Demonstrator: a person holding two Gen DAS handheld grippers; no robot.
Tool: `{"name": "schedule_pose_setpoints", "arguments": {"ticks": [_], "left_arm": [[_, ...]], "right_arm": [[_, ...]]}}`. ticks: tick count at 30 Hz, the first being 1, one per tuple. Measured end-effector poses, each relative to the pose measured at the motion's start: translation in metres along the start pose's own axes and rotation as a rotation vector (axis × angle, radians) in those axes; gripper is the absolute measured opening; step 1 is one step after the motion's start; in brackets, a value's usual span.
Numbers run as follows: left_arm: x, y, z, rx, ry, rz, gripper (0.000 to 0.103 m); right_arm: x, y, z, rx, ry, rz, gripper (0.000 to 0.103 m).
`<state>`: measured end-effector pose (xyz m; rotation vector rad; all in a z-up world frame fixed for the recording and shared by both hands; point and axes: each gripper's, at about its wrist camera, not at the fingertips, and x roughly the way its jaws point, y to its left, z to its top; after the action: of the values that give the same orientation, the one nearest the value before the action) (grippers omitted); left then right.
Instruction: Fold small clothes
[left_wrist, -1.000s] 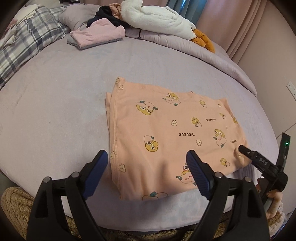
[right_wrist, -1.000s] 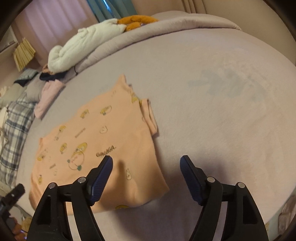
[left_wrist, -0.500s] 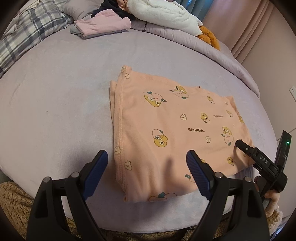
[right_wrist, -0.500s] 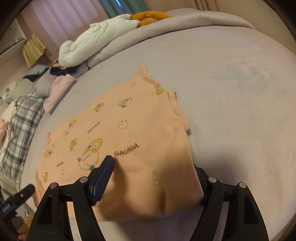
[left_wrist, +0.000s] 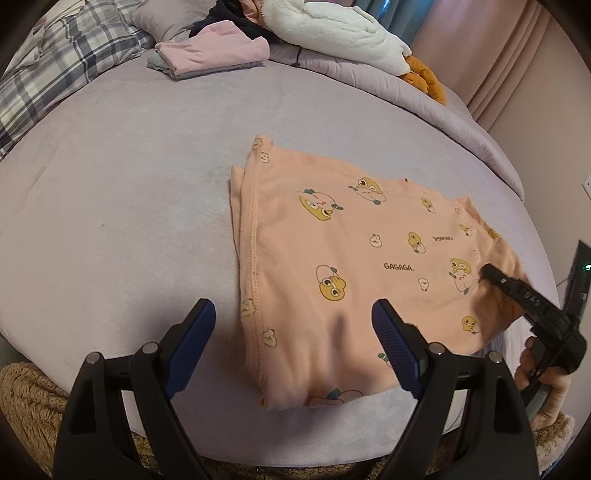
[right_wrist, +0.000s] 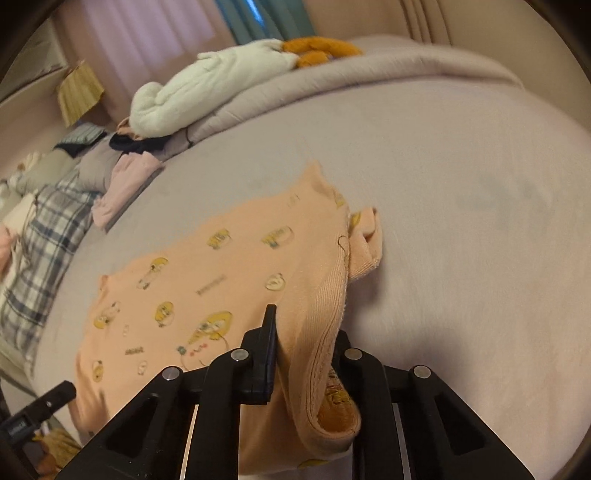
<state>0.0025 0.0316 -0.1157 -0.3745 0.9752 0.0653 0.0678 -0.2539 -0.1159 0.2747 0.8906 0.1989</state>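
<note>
Peach shirt (left_wrist: 343, 258) with yellow cartoon prints, folded flat on the lilac bed (left_wrist: 110, 192).

The right gripper (right_wrist: 306, 354) is closing, bunching the shirt's ribbed edge between its jaws; the left gripper (left_wrist: 293, 325) hangs wide apart and empty above the near hem.

A lilac bed (left_wrist: 129, 192) is filling most of both views. Along its far edge a rolled grey quilt (left_wrist: 369, 74) is lying, with a white plush toy (left_wrist: 332, 33) resting on top and its orange feet (left_wrist: 424, 79) hanging toward the pink curtain (left_wrist: 517, 66). A plaid pillow (left_wrist: 55, 74) is sitting at the far left. A shaggy tan rug (left_wrist: 26, 417) is showing below the bed.
</note>
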Motion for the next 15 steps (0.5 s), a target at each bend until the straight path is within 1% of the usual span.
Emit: {"name": "schedule_pose_setpoints", "arguments": {"ticks": [2, 5, 8, 11, 15], "left_arm": [[-0.001, 0.001, 0.001, 0.0, -0.002, 0.002, 0.087], [-0.003, 0.002, 0.001, -0.003, -0.009, 0.004, 0.087], [-0.005, 0.003, 0.002, -0.007, -0.014, 0.009, 0.087], [-0.006, 0.004, 0.002, -0.011, -0.015, 0.014, 0.087], [-0.008, 0.007, 0.002, -0.017, -0.02, 0.02, 0.087]], "right_arm": [[-0.007, 0.009, 0.005, -0.029, -0.028, -0.006, 0.019], [-0.02, 0.029, 0.012, -0.104, -0.074, -0.007, 0.019], [-0.028, 0.053, 0.016, -0.177, -0.099, 0.036, 0.019], [-0.029, 0.074, 0.015, -0.249, -0.1, 0.079, 0.019], [-0.021, 0.096, 0.003, -0.33, -0.063, 0.133, 0.018]]}}
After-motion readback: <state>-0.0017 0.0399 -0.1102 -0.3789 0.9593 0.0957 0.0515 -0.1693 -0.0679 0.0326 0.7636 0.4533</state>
